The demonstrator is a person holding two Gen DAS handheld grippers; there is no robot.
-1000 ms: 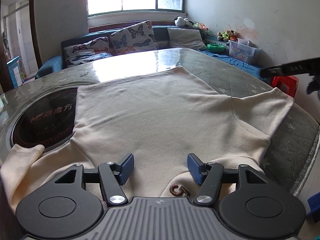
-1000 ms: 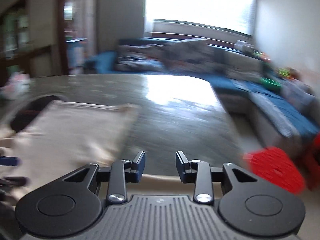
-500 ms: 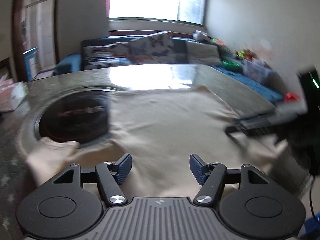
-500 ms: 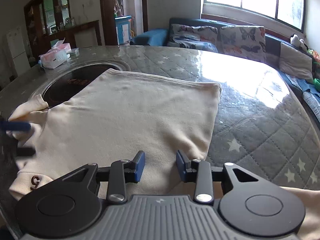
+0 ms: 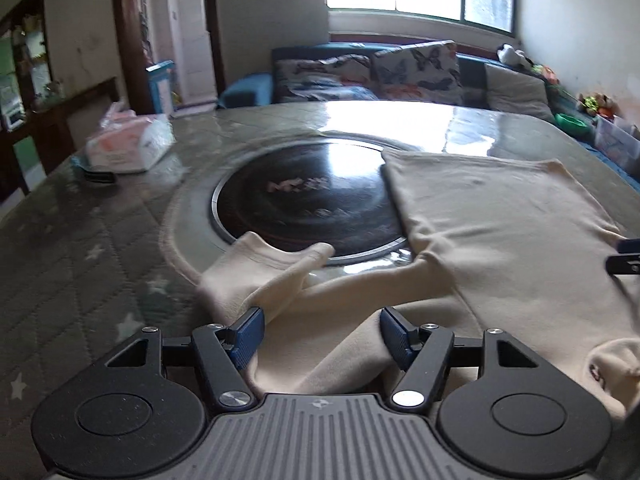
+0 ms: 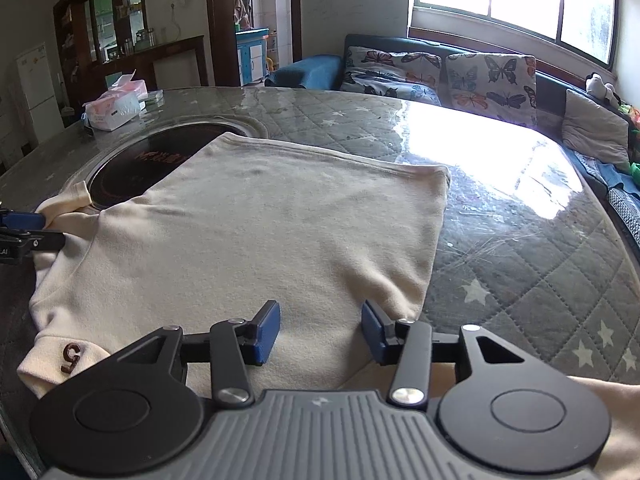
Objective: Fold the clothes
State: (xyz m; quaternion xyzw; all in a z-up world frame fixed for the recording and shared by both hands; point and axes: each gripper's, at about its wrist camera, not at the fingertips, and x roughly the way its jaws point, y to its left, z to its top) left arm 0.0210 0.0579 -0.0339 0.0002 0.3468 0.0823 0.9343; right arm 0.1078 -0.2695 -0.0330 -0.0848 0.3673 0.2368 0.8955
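A cream shirt lies spread flat on the round table. Its left sleeve is crumpled at the rim of the black round plate. My left gripper is open low over that sleeve, with folds of cloth between its jaws and no pad pressing. At the shirt's right side, my right gripper hovers above the fabric. Its jaws are opening and nothing is pinched between them. A brown mark shows on the near part of the shirt.
A pack of tissues sits at the table's far left. Beyond the table stands a blue sofa with butterfly cushions under the window. The quilted table top runs bare to the right of the shirt.
My left gripper swung left from the shirt's body to the left sleeve. My right gripper came down over the shirt's right side and its jaws widened.
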